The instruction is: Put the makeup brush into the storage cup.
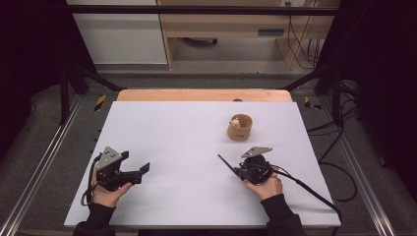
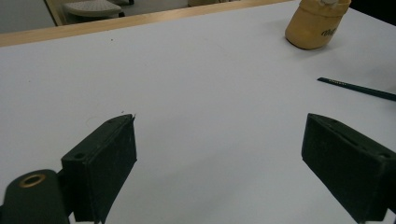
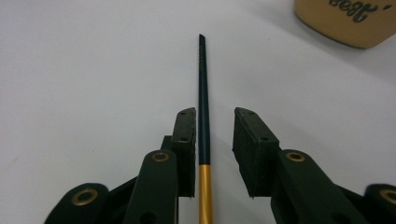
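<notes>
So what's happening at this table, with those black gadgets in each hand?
A person sits at a white table holding a two-jaw gripper in each hand. The right gripper has a thin dark green stick with a gold lower section lying between its jaws, touching one jaw while a gap remains at the other, so it is not clamped. The left gripper is wide open over bare table. A tan cup with something small and pale inside stands farther back on the right.

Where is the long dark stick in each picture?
High view: the stick pokes up-left from the right gripper.
Left gripper view: far right edge, lying on the white table.
Right gripper view: centre, between the open jaws.
Shared landmark: the tan cup.
</notes>
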